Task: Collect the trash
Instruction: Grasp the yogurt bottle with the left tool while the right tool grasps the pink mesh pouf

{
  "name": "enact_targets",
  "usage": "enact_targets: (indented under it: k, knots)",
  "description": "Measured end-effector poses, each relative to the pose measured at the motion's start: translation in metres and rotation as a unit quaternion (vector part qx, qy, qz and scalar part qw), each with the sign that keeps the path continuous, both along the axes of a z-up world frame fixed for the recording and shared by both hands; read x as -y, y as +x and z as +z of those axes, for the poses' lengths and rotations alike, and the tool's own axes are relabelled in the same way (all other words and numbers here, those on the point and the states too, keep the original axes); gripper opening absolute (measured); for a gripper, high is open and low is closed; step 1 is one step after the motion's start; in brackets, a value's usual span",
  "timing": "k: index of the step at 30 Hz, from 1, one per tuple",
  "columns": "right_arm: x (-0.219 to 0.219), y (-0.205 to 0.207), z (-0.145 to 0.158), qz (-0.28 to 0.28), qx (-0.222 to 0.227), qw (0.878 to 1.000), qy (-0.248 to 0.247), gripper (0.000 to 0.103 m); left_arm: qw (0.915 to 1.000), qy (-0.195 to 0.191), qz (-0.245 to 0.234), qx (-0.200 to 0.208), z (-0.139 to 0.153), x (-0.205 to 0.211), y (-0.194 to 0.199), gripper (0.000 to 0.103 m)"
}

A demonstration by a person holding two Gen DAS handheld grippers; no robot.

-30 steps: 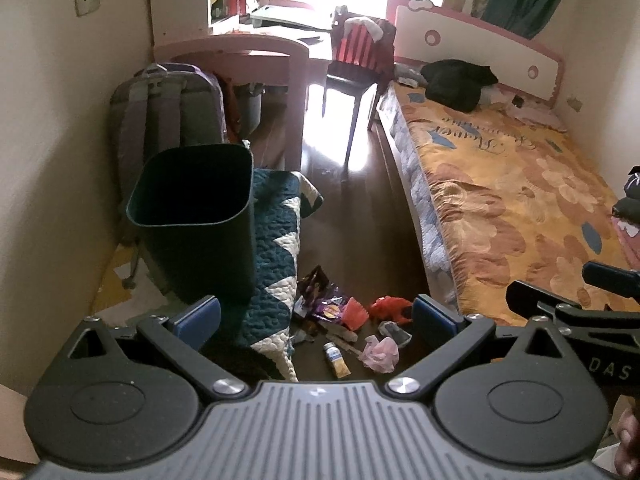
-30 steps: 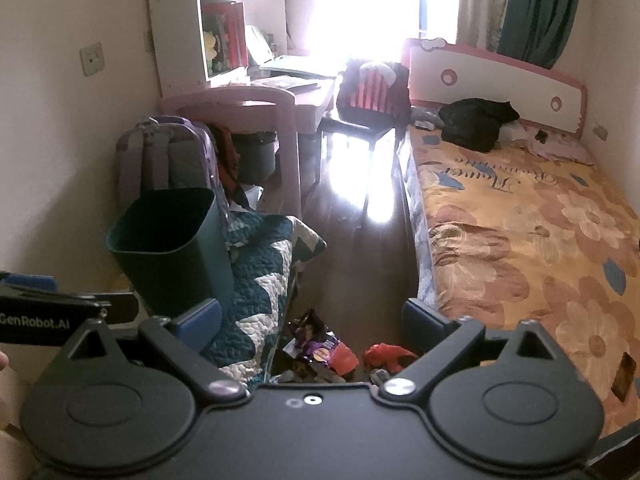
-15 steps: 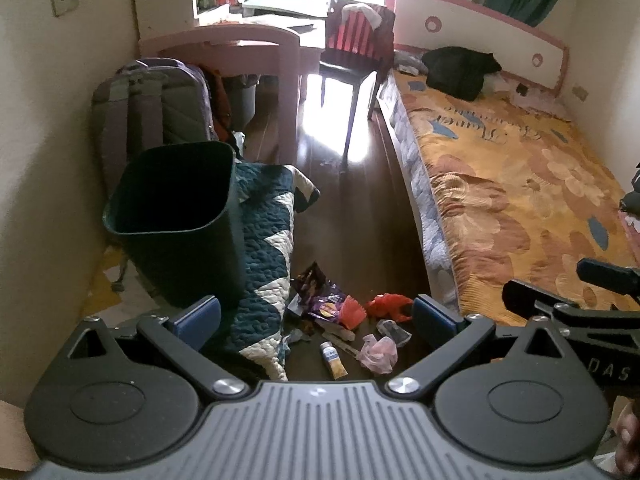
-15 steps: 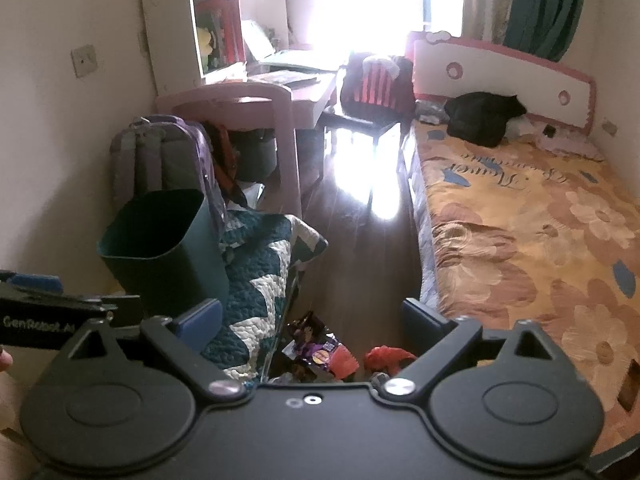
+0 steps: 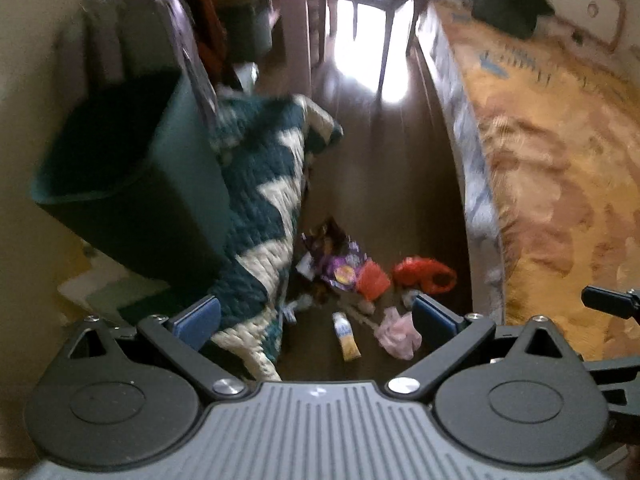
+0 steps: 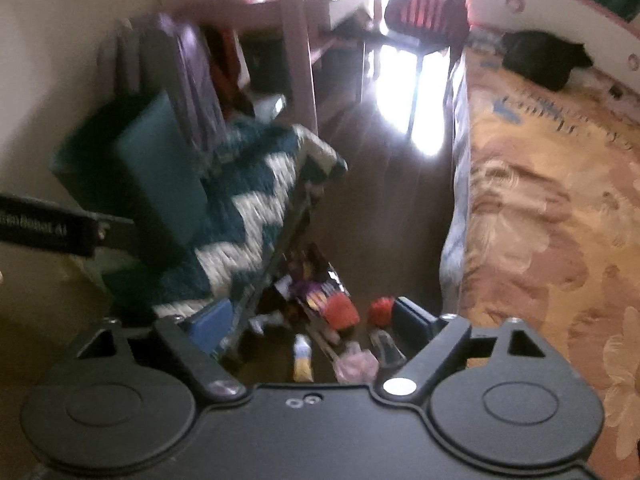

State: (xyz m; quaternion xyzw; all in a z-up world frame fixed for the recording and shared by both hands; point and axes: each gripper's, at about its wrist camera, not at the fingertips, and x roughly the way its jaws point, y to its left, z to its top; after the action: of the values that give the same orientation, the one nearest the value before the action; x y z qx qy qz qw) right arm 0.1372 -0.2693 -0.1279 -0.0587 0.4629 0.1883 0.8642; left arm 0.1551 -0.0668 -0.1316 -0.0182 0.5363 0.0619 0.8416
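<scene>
In a narrow bedroom, a dark green bin [image 5: 132, 184] stands empty-looking by the left wall, hard against a teal-and-cream zigzag quilt [image 5: 260, 216] that spills onto the dark wood floor [image 5: 380, 168]. The left gripper [image 5: 316, 316] hangs above the quilt's near corner, its jaws wide apart with nothing between them. Just right of the quilt's edge lies the trash itself, a loose scatter on the floor between quilt and bed: a purple snack wrapper [image 5: 340, 268], an orange-red scrap [image 5: 372, 280], a crumpled red bag [image 5: 424, 274], and nearer the viewer a small yellow-and-white tube [image 5: 346, 334] beside a wad of pink plastic [image 5: 398, 334]. The right gripper [image 6: 312, 322] points down at the same heap, jaws broad but closing, with nothing pinched between them. Further right, the orange floral bed [image 5: 560, 160] runs along the wall. The step in hand appears to be the approach for a first pickup; it would go best by choosing one outlying piece, such as the pink wad or the tube, coming straight down over it, and closing only once the pads straddle it, so neighbouring scraps are not pushed under the quilt or bed.
</scene>
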Motion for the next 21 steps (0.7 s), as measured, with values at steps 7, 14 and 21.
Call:
enact_targets:
  k: [7,14,21]
  knots:
    - [-0.008,0.04,-0.142,0.027,-0.055,0.997,-0.043,0.085,0.9977,-0.001,-0.036,-0.058,-0.159,0.007,0.055,0.103]
    - [-0.018,0.072,-0.314,0.012,-0.095,0.991,-0.097,0.081,0.9917,0.011,-0.052,-0.117,-0.337,0.021,0.093,0.102]
    - [-0.007,0.099,-0.46,0.005,-0.129,0.982,-0.139,0.081,0.9848,0.006,-0.04,-0.169,-0.488,0.029,0.121,0.102]
